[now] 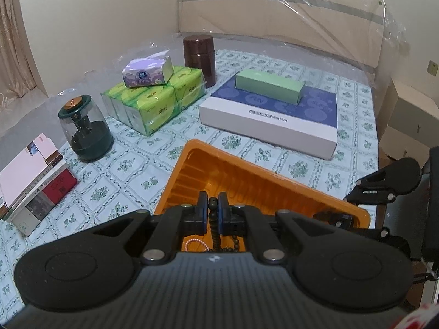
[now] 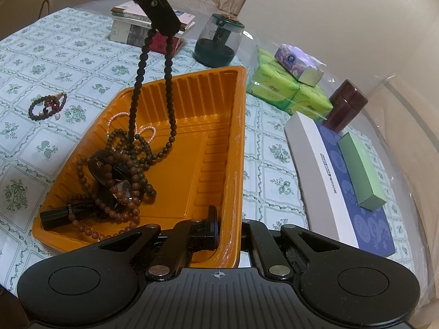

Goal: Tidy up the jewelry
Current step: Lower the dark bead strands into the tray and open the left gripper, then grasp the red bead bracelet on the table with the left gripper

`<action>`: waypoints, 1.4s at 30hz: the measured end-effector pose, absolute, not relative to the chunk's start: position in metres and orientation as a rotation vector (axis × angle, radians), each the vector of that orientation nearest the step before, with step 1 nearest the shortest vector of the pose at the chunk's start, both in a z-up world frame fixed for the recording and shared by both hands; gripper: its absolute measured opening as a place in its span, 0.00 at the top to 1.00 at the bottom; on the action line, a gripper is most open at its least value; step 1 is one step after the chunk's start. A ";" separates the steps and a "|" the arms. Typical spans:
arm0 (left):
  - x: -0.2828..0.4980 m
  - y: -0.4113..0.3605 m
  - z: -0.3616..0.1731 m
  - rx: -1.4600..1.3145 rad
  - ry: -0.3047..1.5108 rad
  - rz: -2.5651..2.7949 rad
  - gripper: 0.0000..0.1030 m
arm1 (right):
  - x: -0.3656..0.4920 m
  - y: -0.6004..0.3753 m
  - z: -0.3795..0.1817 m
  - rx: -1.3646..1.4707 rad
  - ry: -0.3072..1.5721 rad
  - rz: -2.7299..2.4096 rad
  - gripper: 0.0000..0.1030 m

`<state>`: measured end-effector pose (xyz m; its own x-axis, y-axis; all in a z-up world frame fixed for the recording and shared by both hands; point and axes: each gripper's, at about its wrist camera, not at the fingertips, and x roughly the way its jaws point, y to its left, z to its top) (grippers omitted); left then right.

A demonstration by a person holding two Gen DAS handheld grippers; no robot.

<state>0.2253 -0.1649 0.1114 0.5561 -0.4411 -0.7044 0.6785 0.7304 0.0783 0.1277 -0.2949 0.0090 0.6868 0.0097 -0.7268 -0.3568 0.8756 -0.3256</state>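
Bead necklace (image 1: pixel 213 205) between left tongs (image 1: pixel 213 207)

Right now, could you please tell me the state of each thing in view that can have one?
left gripper: shut on the dark bead necklace
dark bead necklace: lifted, hanging, lower end in the tray
right gripper: shut on the tray wall
orange tray: holding jewelry
pink bead strand: lying in the tray
bead bracelets: on the tablecloth, outside the tray
brown jar: lid on
purple tissue pack: opened
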 end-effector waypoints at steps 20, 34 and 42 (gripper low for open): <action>0.235 -0.151 0.107 0.339 0.752 -0.630 0.86 | 0.126 -0.295 0.006 -0.470 0.795 0.214 0.97; 0.216 -0.066 0.102 0.269 0.696 -0.464 0.70 | 0.125 -0.295 0.007 -0.474 0.794 0.213 0.97; 0.192 -0.014 0.083 0.239 0.687 -0.338 0.62 | 0.125 -0.294 0.008 -0.475 0.795 0.212 0.97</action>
<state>0.1924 -0.0141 0.0826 0.7224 -0.2253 -0.6538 0.3810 0.9187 0.1044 0.1251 -0.2944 0.0078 0.6862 0.0066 -0.7274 -0.3568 0.8745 -0.3287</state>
